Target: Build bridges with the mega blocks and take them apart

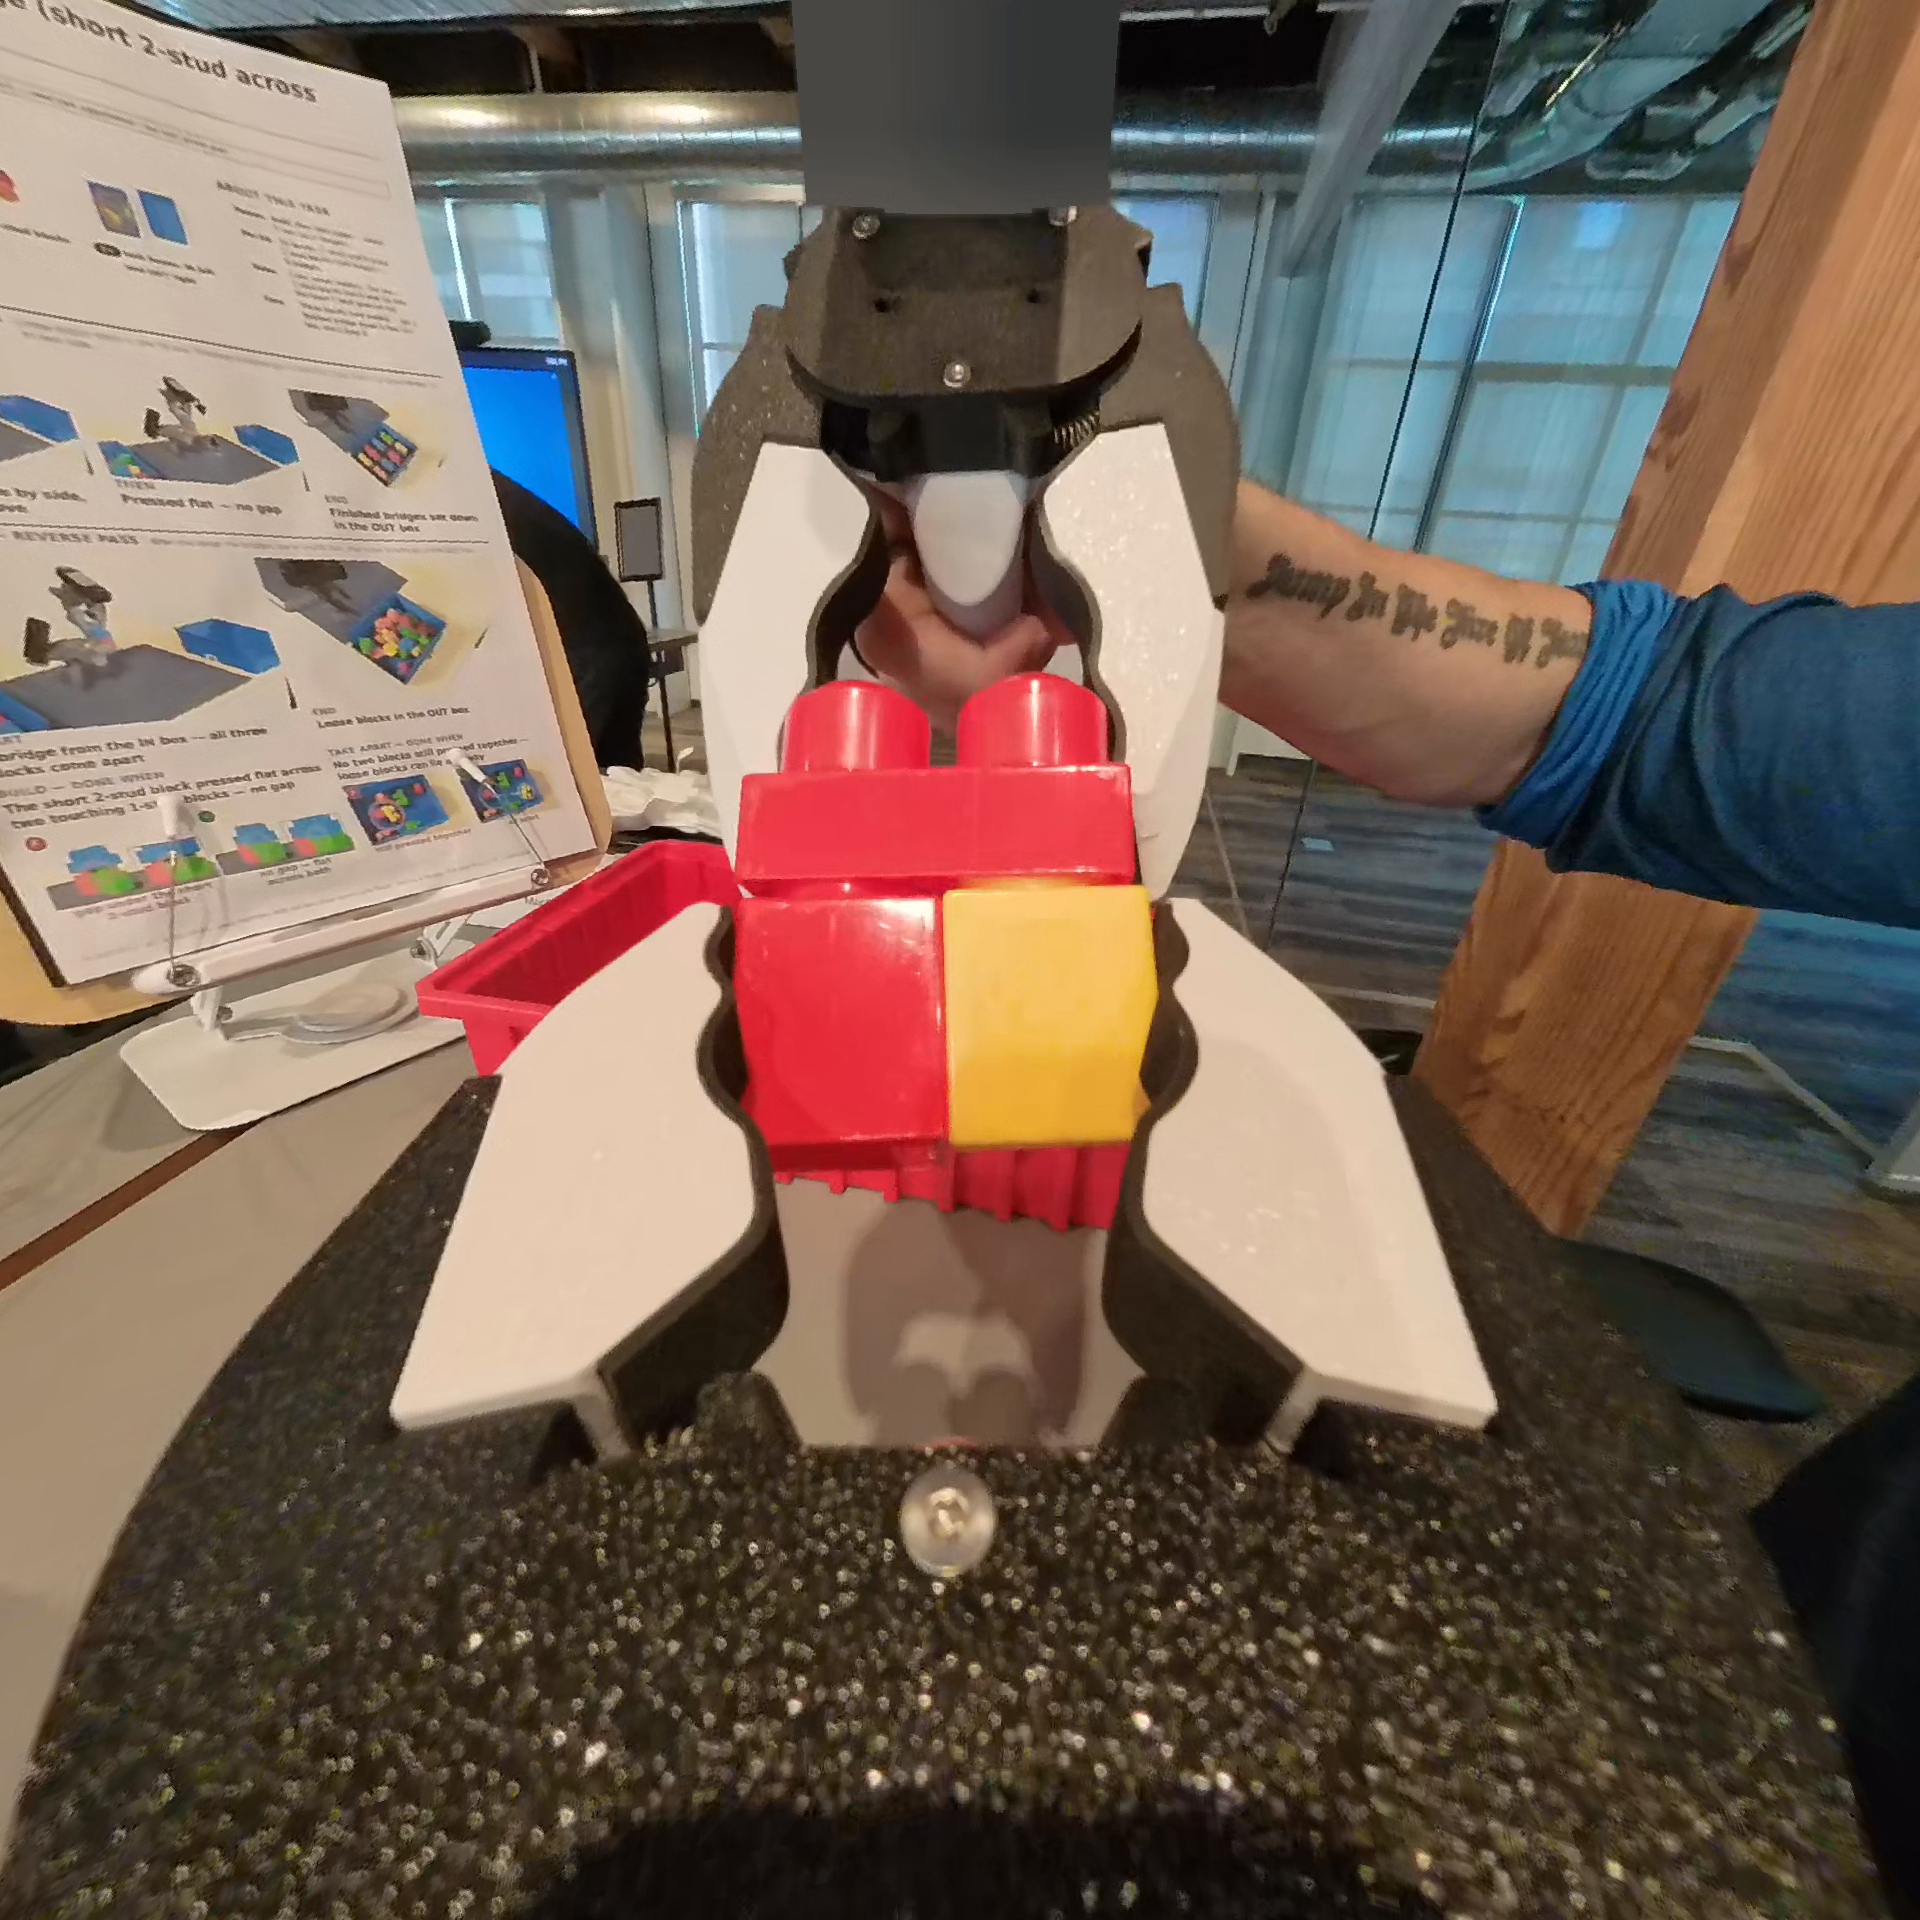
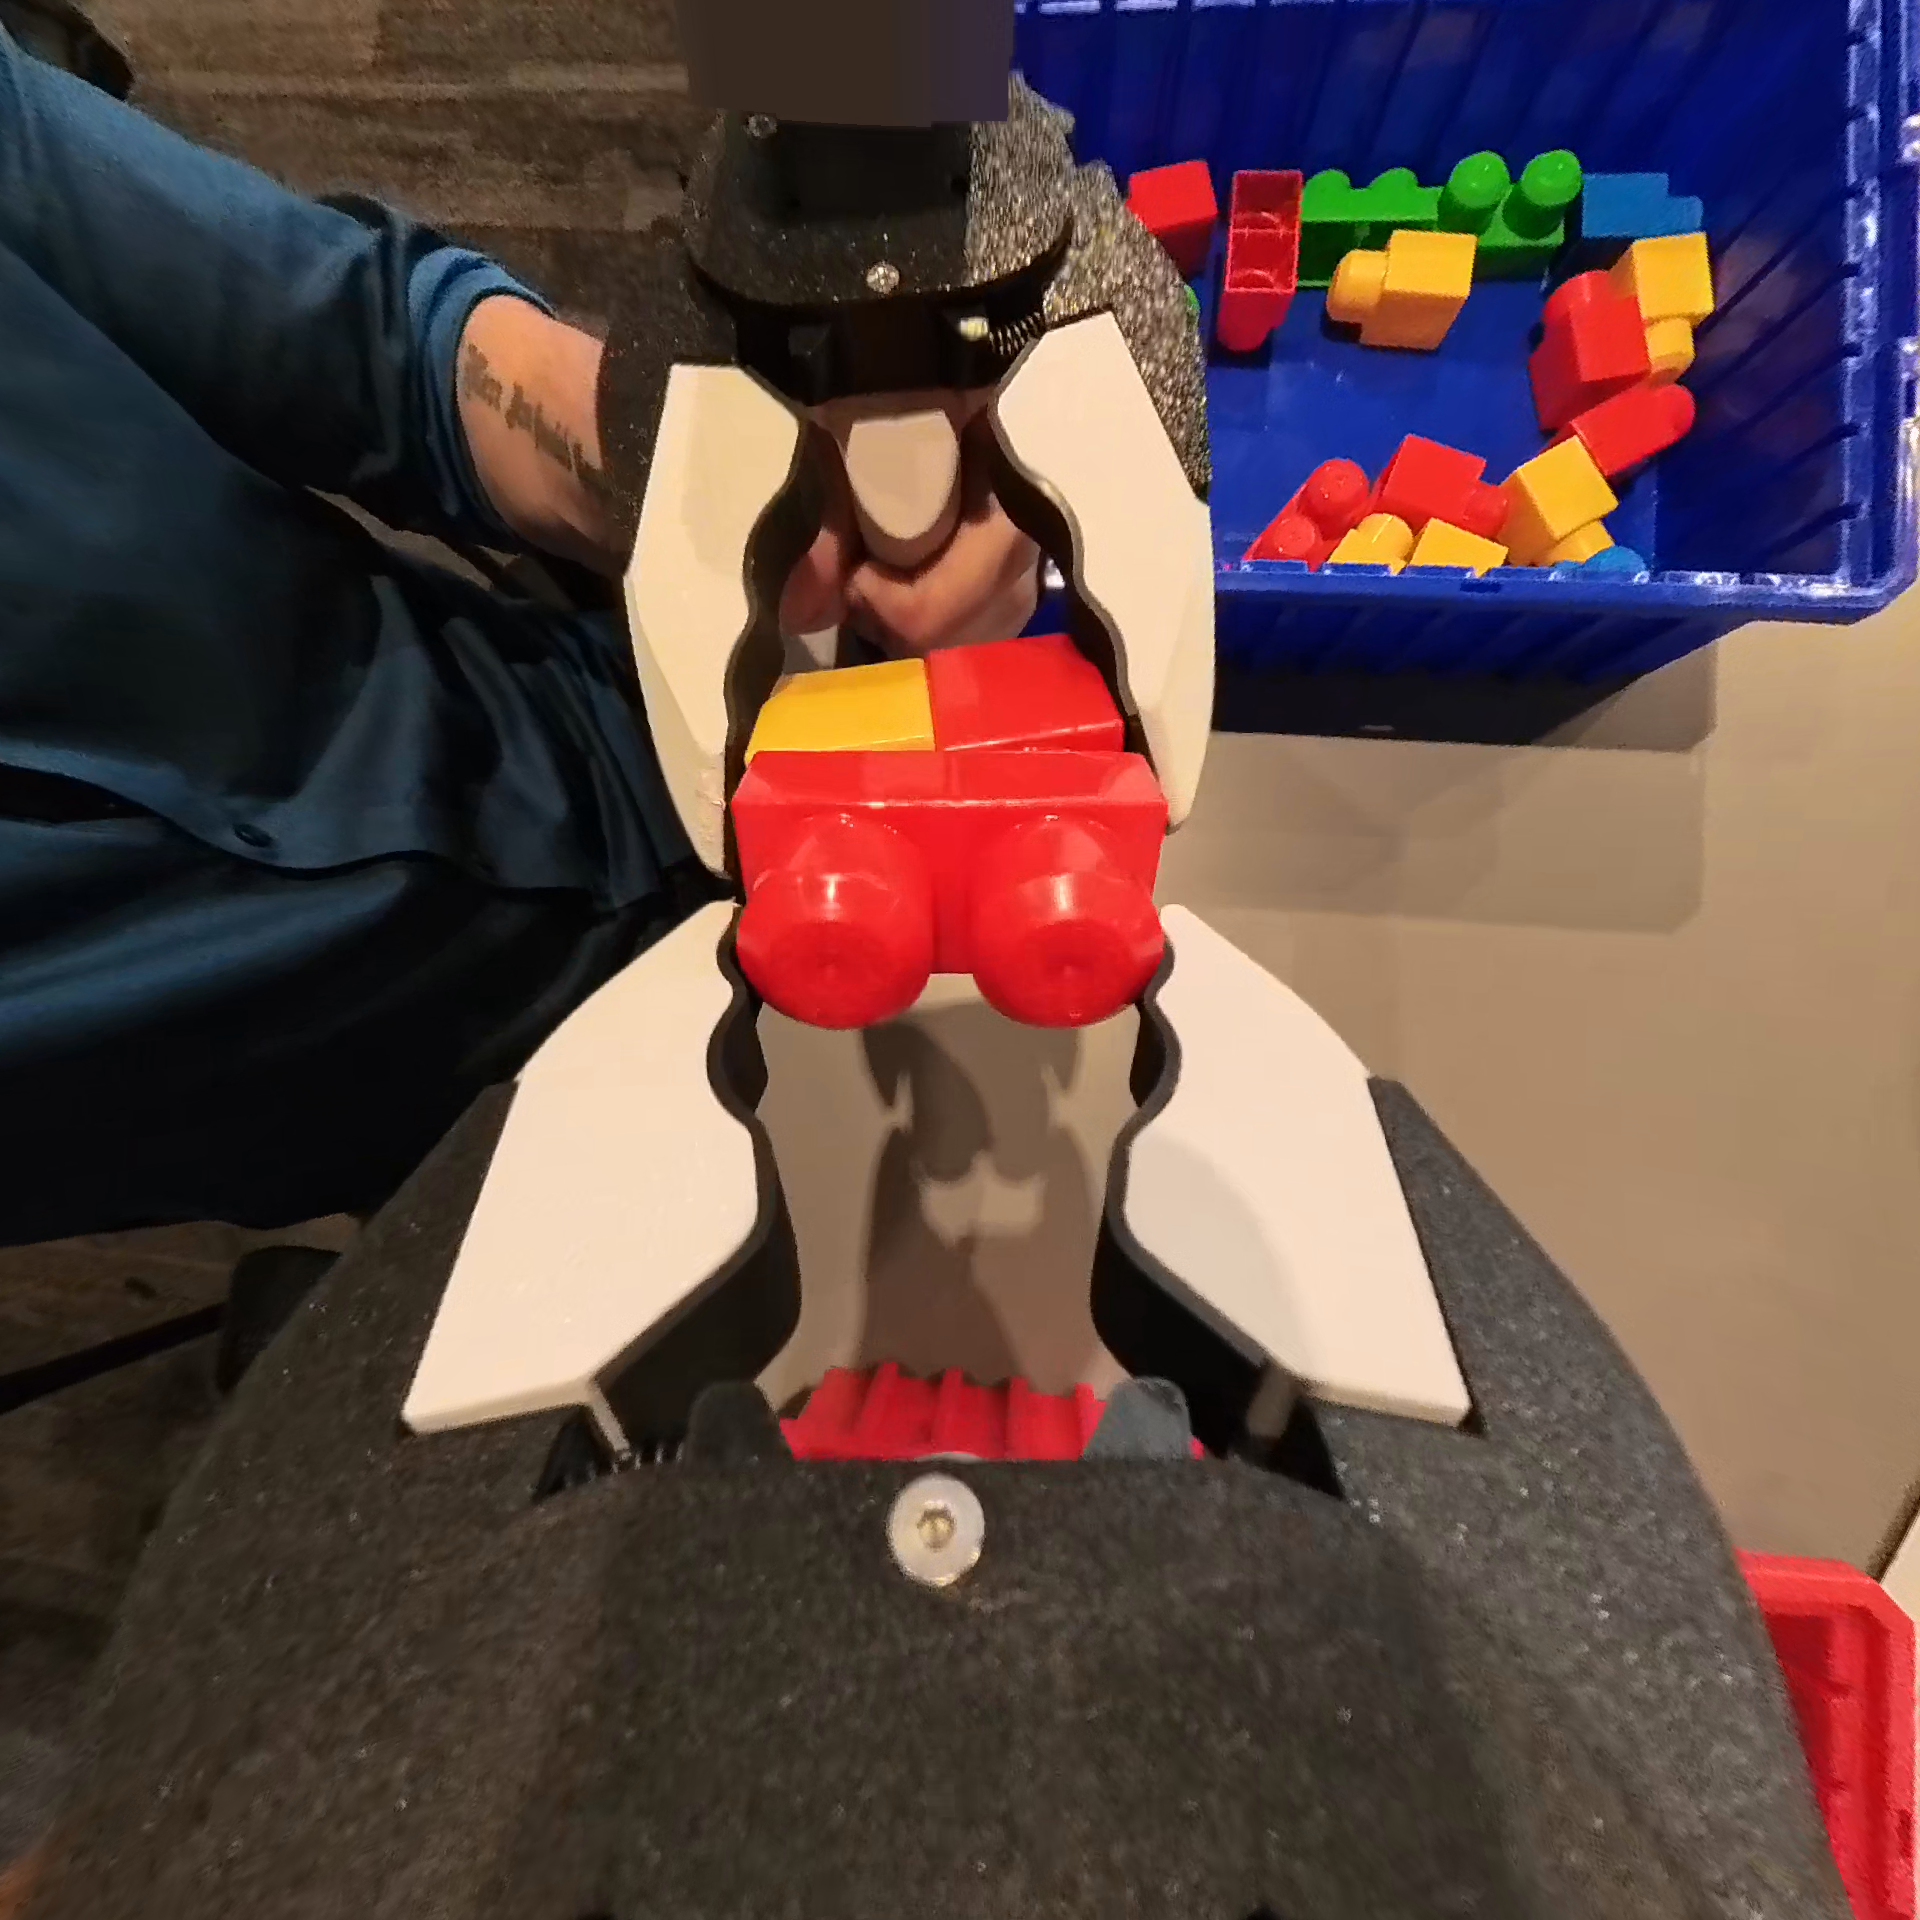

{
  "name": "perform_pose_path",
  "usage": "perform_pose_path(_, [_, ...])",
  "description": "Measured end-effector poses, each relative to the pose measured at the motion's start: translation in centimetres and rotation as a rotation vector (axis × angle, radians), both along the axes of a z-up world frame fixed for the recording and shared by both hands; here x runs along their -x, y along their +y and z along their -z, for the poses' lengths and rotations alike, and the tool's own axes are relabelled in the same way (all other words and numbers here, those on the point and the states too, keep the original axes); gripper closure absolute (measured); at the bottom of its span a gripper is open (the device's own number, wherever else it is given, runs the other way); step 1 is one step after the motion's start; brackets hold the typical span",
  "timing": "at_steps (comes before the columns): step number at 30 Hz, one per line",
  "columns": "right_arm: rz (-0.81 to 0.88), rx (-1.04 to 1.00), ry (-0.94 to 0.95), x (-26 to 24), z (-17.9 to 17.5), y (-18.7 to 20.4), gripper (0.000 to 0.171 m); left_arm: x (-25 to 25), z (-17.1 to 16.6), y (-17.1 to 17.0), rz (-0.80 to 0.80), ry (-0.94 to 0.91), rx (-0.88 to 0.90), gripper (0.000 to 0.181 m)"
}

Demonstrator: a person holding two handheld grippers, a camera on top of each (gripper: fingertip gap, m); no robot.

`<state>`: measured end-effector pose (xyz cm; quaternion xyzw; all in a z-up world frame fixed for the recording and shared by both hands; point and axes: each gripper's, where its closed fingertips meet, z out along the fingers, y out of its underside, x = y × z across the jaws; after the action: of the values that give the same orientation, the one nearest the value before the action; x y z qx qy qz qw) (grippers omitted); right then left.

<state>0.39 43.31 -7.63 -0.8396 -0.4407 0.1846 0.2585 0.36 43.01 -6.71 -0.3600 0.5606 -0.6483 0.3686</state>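
Note:
A small bridge is held in the air between my two grippers. It is a red two-stud block (image 1: pixel 935 821) pressed on a red single block (image 1: pixel 842 1018) and a yellow single block (image 1: pixel 1049 1018) standing side by side. My left gripper (image 1: pixel 940 997) is shut on the red and yellow pair. My right gripper (image 2: pixel 945 935) faces it and is shut on the red two-stud block (image 2: pixel 945 831), studs toward its camera. The yellow block (image 2: pixel 842 707) and the red single block (image 2: pixel 1023 691) sit behind, between the left gripper's fingers (image 2: pixel 675 623).
A blue bin (image 2: pixel 1455 644) with several loose red, yellow, green and blue blocks stands on the beige table (image 2: pixel 1455 1039). A red bin (image 1: pixel 540 956) sits behind the bridge. An instruction sheet on a stand (image 1: pixel 260 520) is at the left, a wooden post (image 1: pixel 1714 520) at the right.

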Motion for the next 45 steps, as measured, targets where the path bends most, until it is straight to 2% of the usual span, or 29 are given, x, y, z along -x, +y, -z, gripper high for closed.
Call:
perform_pose_path(10, [-0.06,0.091,-0.046,0.2,0.7,-1.0,0.101,0.1,-0.2,-0.9,0.018,-0.017,-0.04,0.106])
perform_pose_path(25, [-0.056,0.056,-0.069,0.1,1.6,-0.3,0.101,-0.2,0.4,-0.3,-0.006,0.012,-0.067,0.107])
perform_pose_path(33, [-0.045,0.078,-0.148,-1.0,2.6,-0.6,0.101,-0.6,1.5,-0.4,0.008,0.059,-0.181,0.107])
perform_pose_path(37, [-0.027,0.077,-0.17,-1.8,3.0,-0.7,0.101,-0.3,2.2,0.3,0.006,0.122,-0.227,0.103])
perform_pose_path(40, [-0.016,0.071,-0.184,-2.3,2.9,-0.7,0.101,-0.2,4.0,0.9,0.011,0.222,-0.3,0.104])
perform_pose_path(45, [-0.018,0.069,-0.215,-2.2,2.8,-0.8,0.101,-0.4,4.5,0.5,0.016,0.238,-0.347,0.101])
